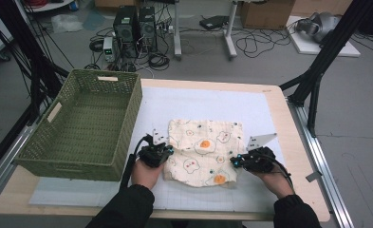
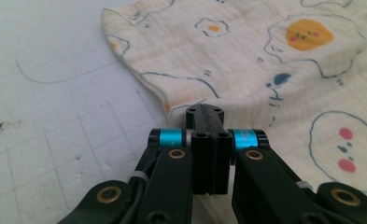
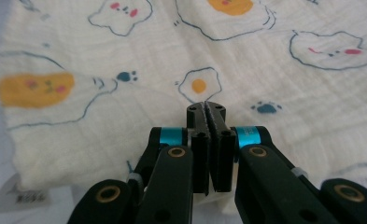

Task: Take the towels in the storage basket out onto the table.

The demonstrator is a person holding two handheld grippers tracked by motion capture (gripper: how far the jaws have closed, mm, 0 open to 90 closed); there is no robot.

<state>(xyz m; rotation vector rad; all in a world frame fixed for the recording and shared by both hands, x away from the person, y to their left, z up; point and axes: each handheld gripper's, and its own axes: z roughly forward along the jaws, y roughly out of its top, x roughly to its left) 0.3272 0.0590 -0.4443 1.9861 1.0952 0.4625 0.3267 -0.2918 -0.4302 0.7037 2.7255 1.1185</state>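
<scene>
A cream cloth [image 1: 203, 152] printed with fried eggs and small animals lies flat on the white gridded mat [image 1: 212, 102]. My left gripper [image 1: 169, 153] is at its left edge and my right gripper [image 1: 234, 161] at its right edge, each in a hand reaching in from the near side. In the left gripper view the jaws [image 2: 204, 109] are shut, their tips pinched on the cloth's [image 2: 265, 70] hem. In the right gripper view the jaws [image 3: 205, 106] are shut with their tips down on the cloth [image 3: 125, 116], just inside its edge.
A green woven basket [image 1: 65, 168] stands empty on the table's left side, close to my left hand. A white care label [image 3: 20, 198] sticks out from the cloth's corner. Black frame posts, cables and computer boxes stand on the floor beyond the table.
</scene>
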